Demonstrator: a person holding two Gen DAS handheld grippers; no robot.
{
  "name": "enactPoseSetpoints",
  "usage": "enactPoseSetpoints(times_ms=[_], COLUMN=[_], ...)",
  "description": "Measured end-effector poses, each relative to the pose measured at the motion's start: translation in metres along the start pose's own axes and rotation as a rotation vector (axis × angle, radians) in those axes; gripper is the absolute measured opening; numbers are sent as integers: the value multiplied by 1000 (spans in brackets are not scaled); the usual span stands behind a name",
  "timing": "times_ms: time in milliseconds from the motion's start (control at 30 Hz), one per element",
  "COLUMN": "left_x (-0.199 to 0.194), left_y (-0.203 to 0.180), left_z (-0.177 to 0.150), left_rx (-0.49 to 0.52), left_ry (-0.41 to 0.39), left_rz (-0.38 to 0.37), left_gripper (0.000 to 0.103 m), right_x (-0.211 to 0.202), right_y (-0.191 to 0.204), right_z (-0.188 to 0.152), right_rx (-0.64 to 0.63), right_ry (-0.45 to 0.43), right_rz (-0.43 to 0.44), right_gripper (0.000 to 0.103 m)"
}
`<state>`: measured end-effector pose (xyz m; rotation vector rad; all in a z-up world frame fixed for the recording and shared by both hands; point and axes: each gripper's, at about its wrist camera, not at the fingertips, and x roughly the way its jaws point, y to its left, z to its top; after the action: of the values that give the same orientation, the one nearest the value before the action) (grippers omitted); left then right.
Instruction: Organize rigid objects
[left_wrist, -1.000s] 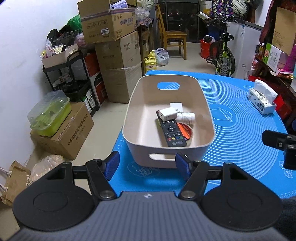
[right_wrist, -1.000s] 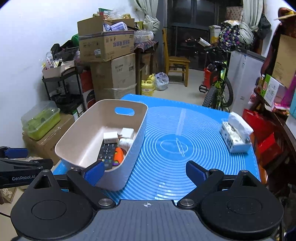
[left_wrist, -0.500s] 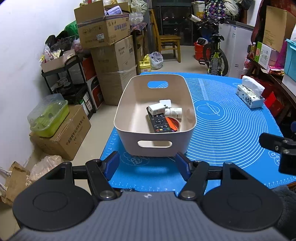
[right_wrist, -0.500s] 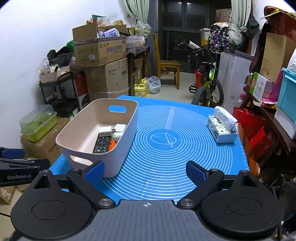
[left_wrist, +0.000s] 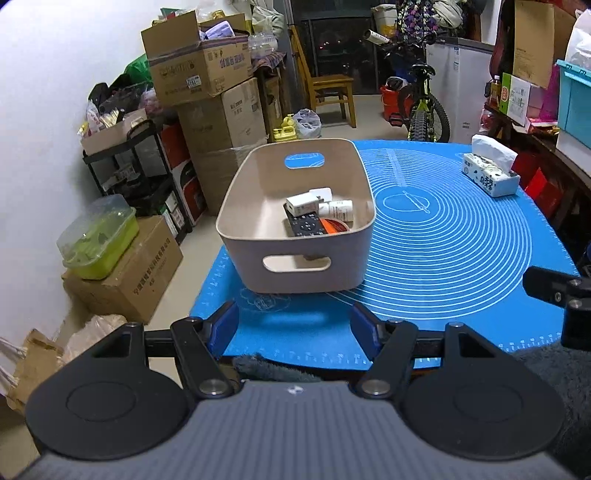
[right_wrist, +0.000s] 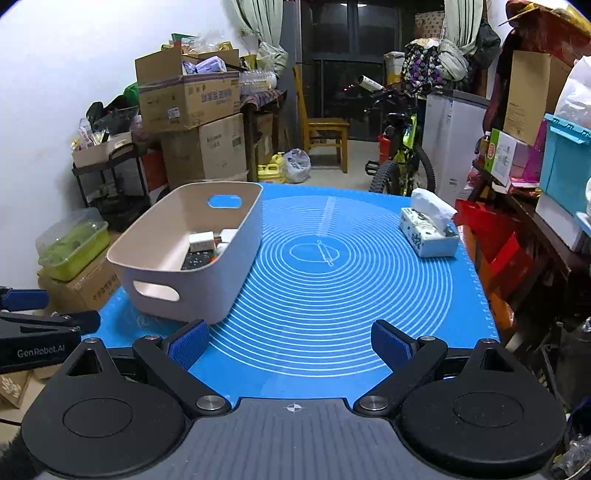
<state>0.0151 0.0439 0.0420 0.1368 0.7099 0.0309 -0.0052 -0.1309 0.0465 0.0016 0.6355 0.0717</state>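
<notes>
Right now your tabletop, under its blue mat (right_wrist: 332, 295), carries the beige bin (left_wrist: 295, 266) at its left side and a tissue box (right_wrist: 428, 236) far to the right. Inside the bin lie a black remote (left_wrist: 304, 227), a white charger (left_wrist: 301, 203), a small white bottle (left_wrist: 338, 210) and an orange-red item (left_wrist: 332, 226), huddled together. Your left gripper (left_wrist: 293, 325) and right gripper (right_wrist: 290, 341) hover at the near edge, fingers spread wide, holding nothing.

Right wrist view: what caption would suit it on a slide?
Open right gripper hovers over blue mat; beige bin holds sorted items.
</notes>
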Motion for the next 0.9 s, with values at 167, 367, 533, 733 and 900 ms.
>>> enactPoseSetpoints(times_ms=[167,367,533,733,900], left_x=[-2,-4,-7,-9,-10], left_y=[-6,-9,-9,-12,-11], left_z=[-11,-21,-27,-37,-39], left_rx=[28,23,12,31,27], left_ry=[-15,-24,-45,-64,-77], left_rz=[-5,-12,-14,-17,-25], left_gripper=[68,68,68,68,68], right_x=[-4,-10,-20,-27,-32], right_y=[-3,-2,1,0,1], right_z=[-10,-18,-23,-32,-36], right_rx=[-2,5,-10,3,-2], right_ry=[4,-9,-47,-69,-94], right_rz=[-1,1,4,14,13], right_gripper=[95,95,95,95,95])
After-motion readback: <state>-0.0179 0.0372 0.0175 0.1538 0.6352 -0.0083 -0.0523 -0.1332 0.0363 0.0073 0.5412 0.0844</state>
